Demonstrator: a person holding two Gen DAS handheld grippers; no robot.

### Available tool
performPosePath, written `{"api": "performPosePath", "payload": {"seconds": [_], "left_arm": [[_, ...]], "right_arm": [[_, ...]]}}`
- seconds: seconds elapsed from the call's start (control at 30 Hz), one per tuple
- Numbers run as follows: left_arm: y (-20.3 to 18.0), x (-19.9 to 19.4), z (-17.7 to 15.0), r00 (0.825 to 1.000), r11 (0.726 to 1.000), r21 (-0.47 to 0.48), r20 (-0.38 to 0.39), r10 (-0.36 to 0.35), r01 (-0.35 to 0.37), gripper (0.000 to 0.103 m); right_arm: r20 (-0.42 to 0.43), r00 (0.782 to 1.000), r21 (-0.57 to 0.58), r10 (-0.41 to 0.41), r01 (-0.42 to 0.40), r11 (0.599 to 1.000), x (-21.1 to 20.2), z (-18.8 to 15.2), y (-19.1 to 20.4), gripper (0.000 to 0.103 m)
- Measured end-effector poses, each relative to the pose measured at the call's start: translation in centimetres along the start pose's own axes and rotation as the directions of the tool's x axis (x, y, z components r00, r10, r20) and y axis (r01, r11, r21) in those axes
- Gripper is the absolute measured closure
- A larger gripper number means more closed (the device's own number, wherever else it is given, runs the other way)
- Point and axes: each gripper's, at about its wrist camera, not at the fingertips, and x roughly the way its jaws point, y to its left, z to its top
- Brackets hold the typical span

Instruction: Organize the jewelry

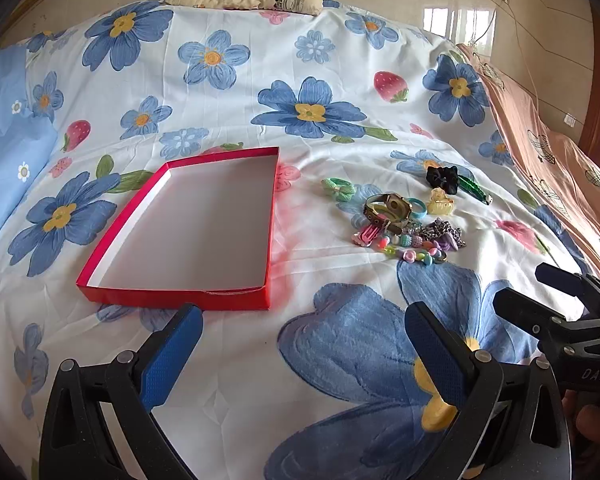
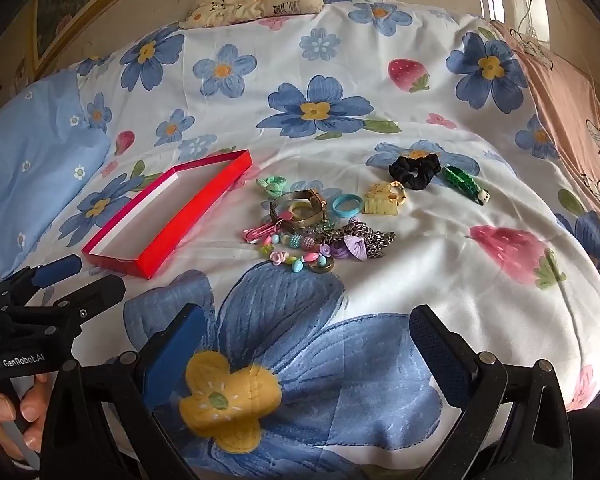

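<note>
Your left gripper (image 1: 304, 356) stands released, its blue pads spread wide with only the flowered bedspread (image 1: 340, 60) between them at the bottom of the left wrist view; your right gripper (image 2: 304, 356) is likewise fully spread and empty at the bottom of the right wrist view. Both tilt down toward the bed, a sensible ready pose before a first pick.

Above your left gripper, left of centre in its frame, the red box (image 1: 100, 268) lies open-side up and empty, likely the place meant for the pieces. The jewelry pile (image 2: 320, 236) sits just above centre in the right wrist view, well apart from both grippers and beside the box: a watch (image 2: 300, 208), blue ring (image 2: 347, 205), yellow claw clip (image 2: 384, 199), black scrunchie (image 2: 414, 171), green clip (image 2: 462, 184) and a beaded chain (image 2: 296, 262), partly tangled.
</note>
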Motion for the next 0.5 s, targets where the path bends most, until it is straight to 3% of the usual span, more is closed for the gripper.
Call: {"api": "performPosePath", "payload": {"seconds": [0.5], "left_arm": [[-0.13, 0.1, -0.22, 1.0, 1.0, 0.0, 0.005, -0.001, 0.001, 0.001]], "right_arm": [[0.008, 1.0, 0.003, 0.014, -0.014, 1.0, -0.34, 0.15, 0.08, 0.0]]}}
